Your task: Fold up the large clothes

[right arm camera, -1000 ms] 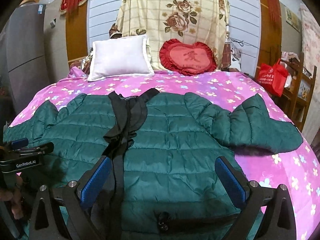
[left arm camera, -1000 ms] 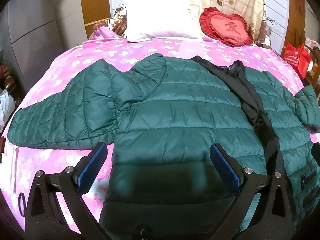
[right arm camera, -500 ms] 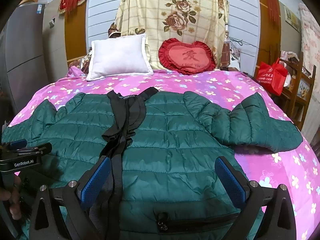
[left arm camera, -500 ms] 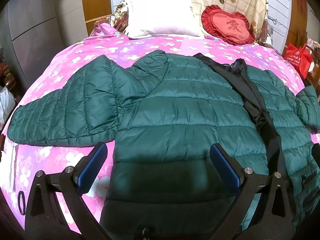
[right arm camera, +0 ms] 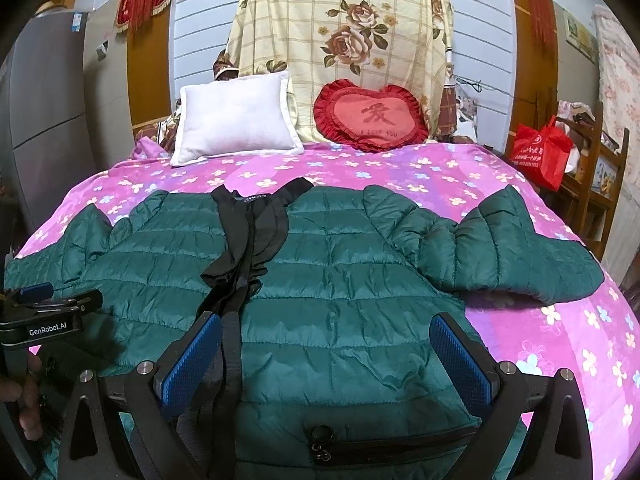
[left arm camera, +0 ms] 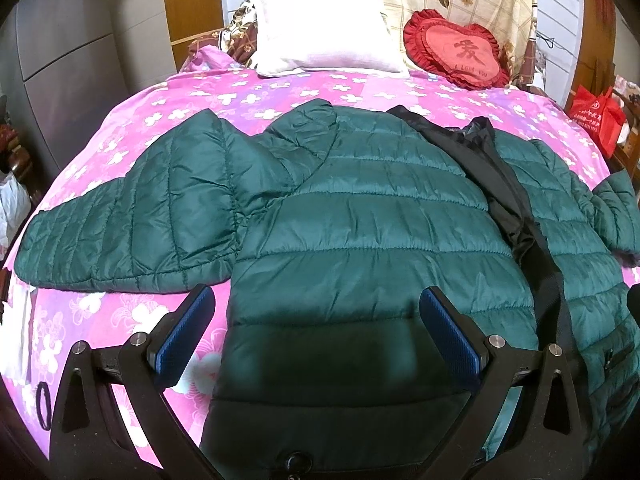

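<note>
A dark green quilted jacket (left arm camera: 372, 216) lies spread out, front up, on the pink flowered bed (left arm camera: 248, 100). Its black lining (left arm camera: 500, 184) shows along the open front. One sleeve (left arm camera: 132, 216) lies out to the left, the other (right arm camera: 508, 244) out to the right. My left gripper (left arm camera: 316, 328) is open and empty, above the jacket's left hem. My right gripper (right arm camera: 326, 354) is open and empty, above the right front panel (right arm camera: 332, 280) near the pocket zipper (right arm camera: 320, 440). The left gripper also shows at the left edge of the right wrist view (right arm camera: 44, 300).
A white pillow (right arm camera: 236, 120) and a red heart cushion (right arm camera: 372, 116) lean at the head of the bed. A red bag (right arm camera: 540, 152) sits on a wooden rack to the right. Grey cabinets (left arm camera: 60, 60) stand to the left.
Both grippers have tilted or dropped slightly, so the jacket sits a little lower in view. Both stay open. The jacket has not moved.
</note>
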